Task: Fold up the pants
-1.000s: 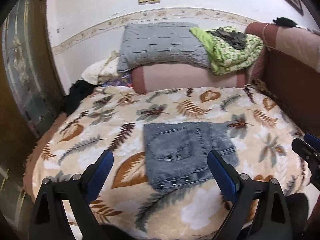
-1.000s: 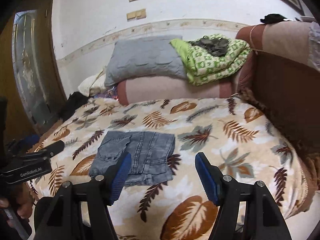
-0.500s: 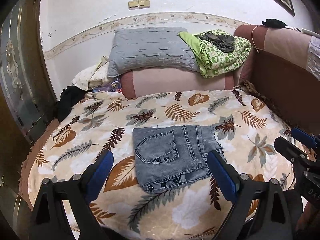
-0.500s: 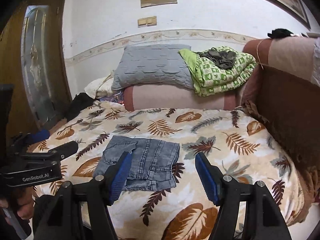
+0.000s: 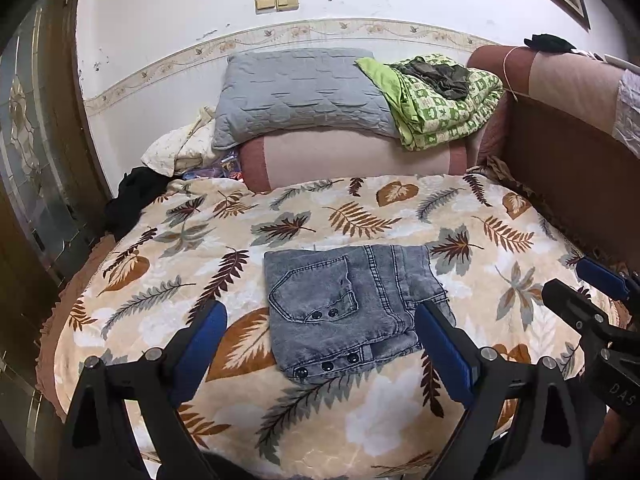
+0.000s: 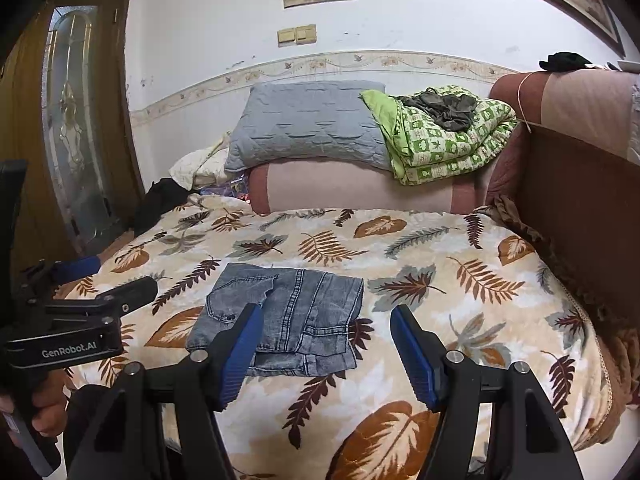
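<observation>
The pants (image 5: pixel 352 312), of grey denim, are seen folded into a compact packet that lies flat on the leaf-printed blanket (image 5: pixel 360 216) of the bed, near the front edge and a little left of the middle in the right wrist view. A pocket with dark buttons is turned upward, and the layers are stacked with the edges roughly aligned. The folding is judged to be finished or almost finished; nothing is held at this moment. The left gripper (image 5: pixel 320 344) is held above the near edge of the packet with its blue pads wide apart and empty, and the right gripper (image 6: pixel 326 354) is held just to the right of it, its jaws also spread with nothing between them. For the next move, only a small correction of a loose edge or a pressing flat would be needed, if anything. On the body of the left gripper the writing "GenRobot.AI" is read in the right wrist view; on the right gripper (image 5: pixel 592 320) only "DAS" can be read.
</observation>
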Action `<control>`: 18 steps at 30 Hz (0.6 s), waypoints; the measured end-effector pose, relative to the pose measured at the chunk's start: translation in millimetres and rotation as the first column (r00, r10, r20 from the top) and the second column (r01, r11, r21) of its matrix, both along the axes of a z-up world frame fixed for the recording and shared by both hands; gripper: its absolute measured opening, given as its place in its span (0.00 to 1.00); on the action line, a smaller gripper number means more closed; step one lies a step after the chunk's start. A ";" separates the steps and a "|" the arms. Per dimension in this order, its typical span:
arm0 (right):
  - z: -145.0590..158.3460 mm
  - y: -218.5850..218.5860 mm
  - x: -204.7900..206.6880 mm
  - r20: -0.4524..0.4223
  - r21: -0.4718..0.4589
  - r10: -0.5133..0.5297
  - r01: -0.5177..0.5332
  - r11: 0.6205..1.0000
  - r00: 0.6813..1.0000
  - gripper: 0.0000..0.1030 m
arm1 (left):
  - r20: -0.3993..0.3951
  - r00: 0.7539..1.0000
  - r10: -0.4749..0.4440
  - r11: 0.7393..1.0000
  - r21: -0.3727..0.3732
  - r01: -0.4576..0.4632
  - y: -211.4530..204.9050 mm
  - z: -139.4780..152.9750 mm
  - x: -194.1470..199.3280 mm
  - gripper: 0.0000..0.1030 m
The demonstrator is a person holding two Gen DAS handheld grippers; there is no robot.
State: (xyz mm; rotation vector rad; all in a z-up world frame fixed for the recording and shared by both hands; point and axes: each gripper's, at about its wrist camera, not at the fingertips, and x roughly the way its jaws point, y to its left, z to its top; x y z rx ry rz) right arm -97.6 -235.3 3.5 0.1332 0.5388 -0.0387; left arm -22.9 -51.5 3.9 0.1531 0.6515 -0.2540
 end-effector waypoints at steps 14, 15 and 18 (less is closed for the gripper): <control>-4.3 17.6 7.9 -0.010 0.006 0.015 -0.015 1.000 1.000 0.68 | -0.001 0.999 0.055 0.998 0.005 -0.055 18.7 -3.8 0.3 0.92; -5.5 19.1 9.3 -0.016 0.008 0.017 -0.017 1.000 1.000 0.68 | -0.004 0.998 0.062 0.998 0.003 -0.062 21.1 -4.8 1.3 0.92; -6.8 23.6 11.2 -0.026 0.008 0.023 -0.023 1.000 0.999 0.68 | -0.015 0.996 0.083 0.996 -0.004 -0.084 27.6 -8.9 4.3 0.92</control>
